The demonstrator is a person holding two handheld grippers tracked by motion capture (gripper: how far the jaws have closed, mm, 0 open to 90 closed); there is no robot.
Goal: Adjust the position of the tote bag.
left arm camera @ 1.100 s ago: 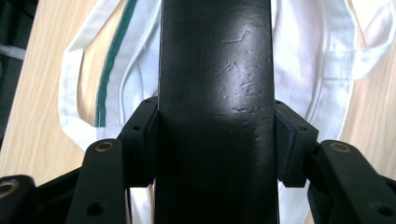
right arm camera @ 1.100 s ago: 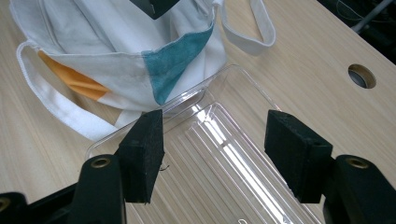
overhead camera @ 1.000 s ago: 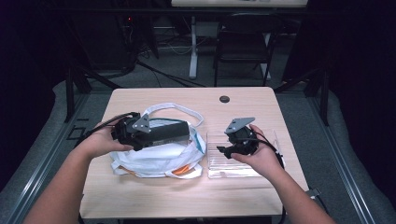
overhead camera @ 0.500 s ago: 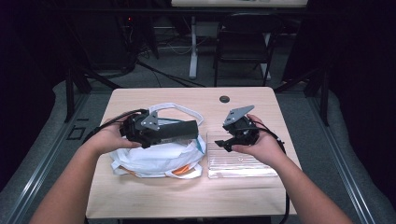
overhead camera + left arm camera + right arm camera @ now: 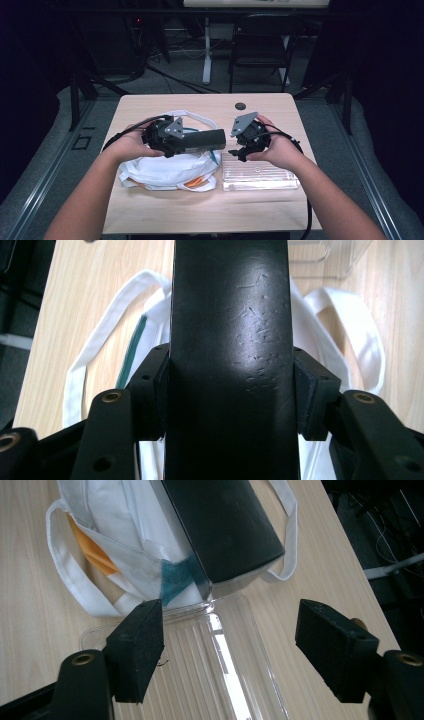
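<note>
Landmark: white cloth bag (image 5: 167, 170), lying flat on the worktop (image 5: 150, 212), handles spread, orange and green patches showing on its cloth.
Black box: long black box (image 5: 202, 141), held level above the white cloth bag, its free end reaching past the bag's right edge toward the clear tray.
Left hand-held gripper: left hand-held gripper (image 5: 167, 139), above the bag's upper left part; pads pressed on both long sides of the black box (image 5: 230, 355), jaws spread fairly wide by the box's breadth.
Right hand-held gripper: right hand-held gripper (image 5: 240, 150), just right of the bag, above the tray's near-left corner; jaws have just been opening and stand wide, pads (image 5: 137, 647) bare with nothing between them.
Clear tray: ribbed clear plastic tray (image 5: 260, 176), on the worktop just beside the bag's right edge; its corner touches or overlaps the bag's cloth in the right gripper view (image 5: 220, 665).
Dark disc: small dark round disc (image 5: 240, 106), on the worktop beyond the bag, near the far edge.
Handles: white straps (image 5: 107, 347), looped out from the bag on both sides below the box.
</note>
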